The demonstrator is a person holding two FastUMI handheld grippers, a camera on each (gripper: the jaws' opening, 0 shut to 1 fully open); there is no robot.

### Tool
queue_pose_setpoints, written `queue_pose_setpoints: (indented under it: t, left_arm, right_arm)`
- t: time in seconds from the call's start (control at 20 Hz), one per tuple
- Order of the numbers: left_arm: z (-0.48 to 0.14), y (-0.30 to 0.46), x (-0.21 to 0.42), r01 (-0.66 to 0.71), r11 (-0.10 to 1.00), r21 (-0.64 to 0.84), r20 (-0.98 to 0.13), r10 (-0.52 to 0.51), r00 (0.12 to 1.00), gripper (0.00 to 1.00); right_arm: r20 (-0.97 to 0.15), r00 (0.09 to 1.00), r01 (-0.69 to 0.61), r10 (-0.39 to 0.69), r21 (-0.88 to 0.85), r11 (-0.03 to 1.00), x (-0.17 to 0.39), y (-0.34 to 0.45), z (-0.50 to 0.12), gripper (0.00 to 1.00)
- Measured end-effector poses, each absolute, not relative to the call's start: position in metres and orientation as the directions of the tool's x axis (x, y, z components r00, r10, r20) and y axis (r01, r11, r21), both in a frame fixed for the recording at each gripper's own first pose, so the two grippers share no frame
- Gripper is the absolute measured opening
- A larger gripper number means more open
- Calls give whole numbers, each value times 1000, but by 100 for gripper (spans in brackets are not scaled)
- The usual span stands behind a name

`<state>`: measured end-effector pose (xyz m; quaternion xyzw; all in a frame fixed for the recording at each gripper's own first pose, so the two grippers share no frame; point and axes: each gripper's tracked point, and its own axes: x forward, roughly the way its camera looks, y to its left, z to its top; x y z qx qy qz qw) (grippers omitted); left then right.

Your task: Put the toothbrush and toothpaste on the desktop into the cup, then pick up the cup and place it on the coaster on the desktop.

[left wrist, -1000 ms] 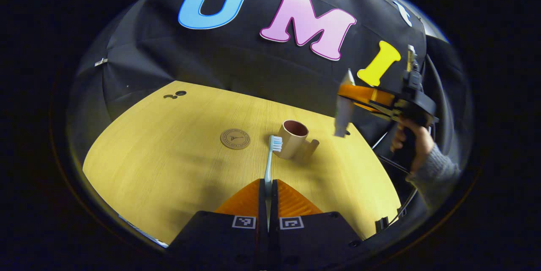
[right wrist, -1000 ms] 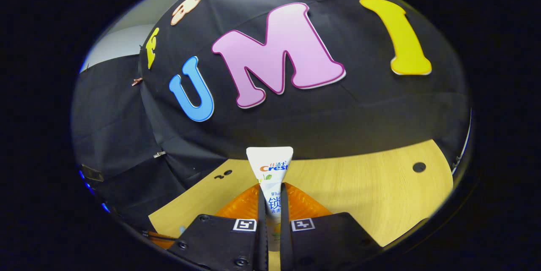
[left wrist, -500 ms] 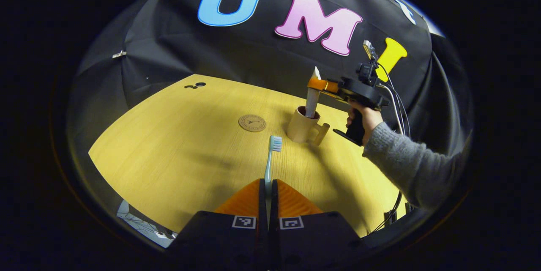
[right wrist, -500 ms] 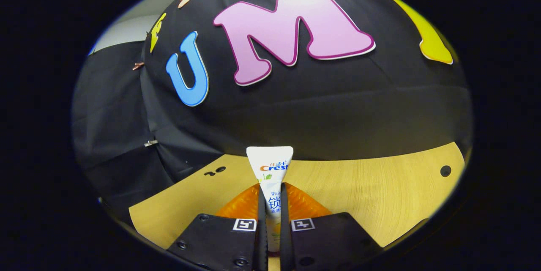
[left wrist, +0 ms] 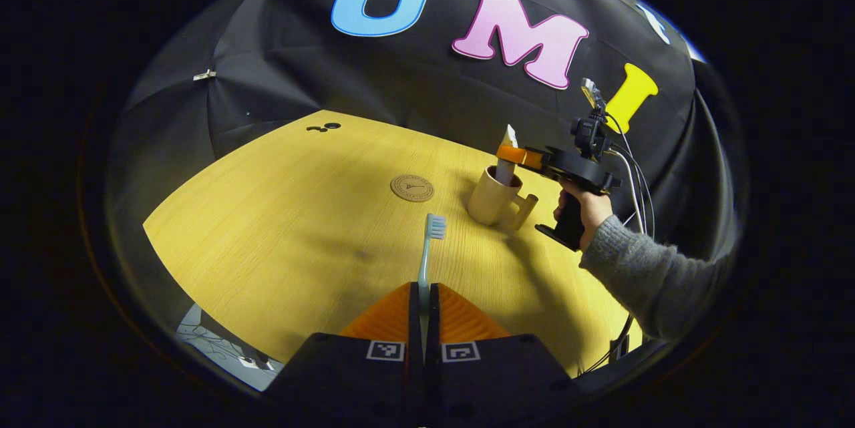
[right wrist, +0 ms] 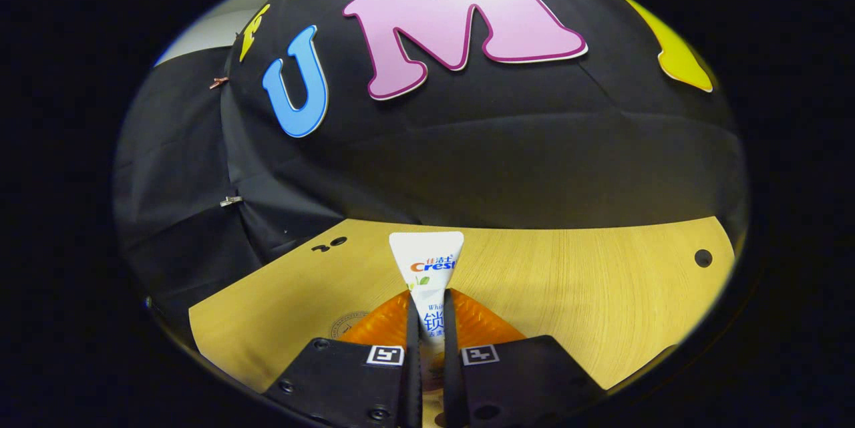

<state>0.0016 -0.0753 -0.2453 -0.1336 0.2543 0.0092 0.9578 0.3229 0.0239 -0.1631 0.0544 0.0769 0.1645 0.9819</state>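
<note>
A: Progress? 
B: Right gripper (left wrist: 513, 154) clamps toothpaste (left wrist: 505, 167), lower end in cup (left wrist: 489, 196), seemingly unreleased. Left gripper (left wrist: 423, 301) pinches toothbrush (left wrist: 427, 251) above desktop (left wrist: 267, 214). Coaster (left wrist: 411, 187) bare.

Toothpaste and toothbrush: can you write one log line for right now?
right gripper: holds toothpaste, lower end in cup | left gripper: holds toothbrush

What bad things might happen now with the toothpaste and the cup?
The right gripper holds the toothpaste upright with its lower end inside the cup. If it tilts sideways on release, it may tip the cup over. The left gripper holds the toothbrush; bringing it in now might bump the hand beside the cup.
</note>
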Motion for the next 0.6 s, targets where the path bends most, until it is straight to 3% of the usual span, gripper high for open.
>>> queue_pose_setpoints:
  t: [0.3,0.35,0.4,0.5,0.55,0.6]
  left_arm:
    - [-239,-73,-2,-100,963,-251,-476,-33,879,6]
    - [-235,-72,-1,-100,963,-251,-469,-30,883,6]
    - [-231,-72,0,-97,964,-249,-462,-30,886,6]
    - [-222,-73,5,-87,965,-247,-440,-32,898,6]
    - [-215,-74,8,-81,965,-250,-423,-34,906,6]
    - [-207,-75,14,-70,964,-255,-401,-40,915,6]
  right_arm:
    - [-156,932,-313,327,108,944,315,26,-168,29]
    - [-147,934,-309,324,117,944,315,26,-164,23]
    - [-144,936,-305,321,127,944,313,26,-160,37]
    - [-137,941,-290,308,135,947,308,21,-153,41]
    - [-132,949,-271,287,127,954,308,15,-149,32]
    - [-119,955,-258,272,118,959,305,10,-142,43]
